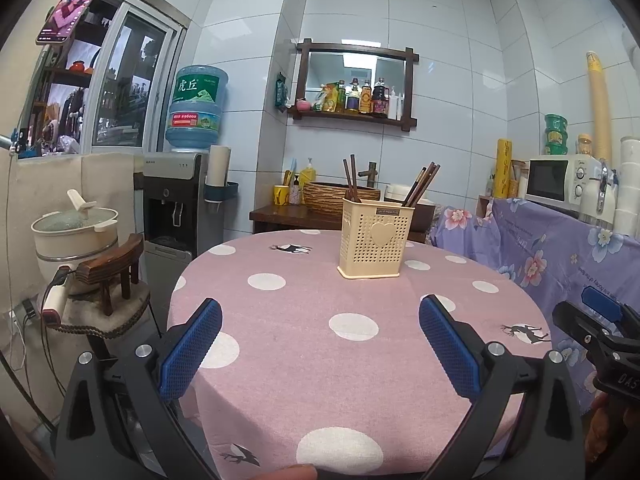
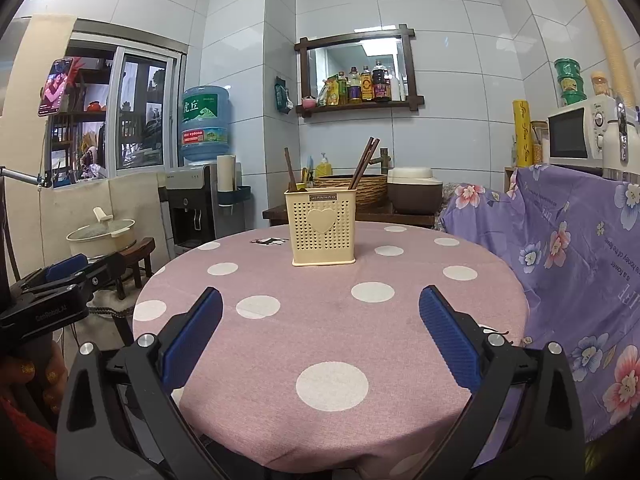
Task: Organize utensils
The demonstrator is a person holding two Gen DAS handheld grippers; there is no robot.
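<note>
Cream perforated utensil holder (image 1: 375,237) hides chopstick (image 1: 421,186) tips; we can't count them exactly. Left gripper (image 1: 320,320) & right gripper (image 2: 321,312) both released, empty.

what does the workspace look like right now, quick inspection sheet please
surface: round table under a pink polka-dot cloth
job's things: cream utensil holder upright on the table; chopsticks standing in it, two groups
clutter: nothing seen on the table besides the holder
grippers: left gripper open, empty; right gripper open, empty
cables: cords hang by a stool on the left
surroundings: water dispenser, microwave, bottle shelf
</note>
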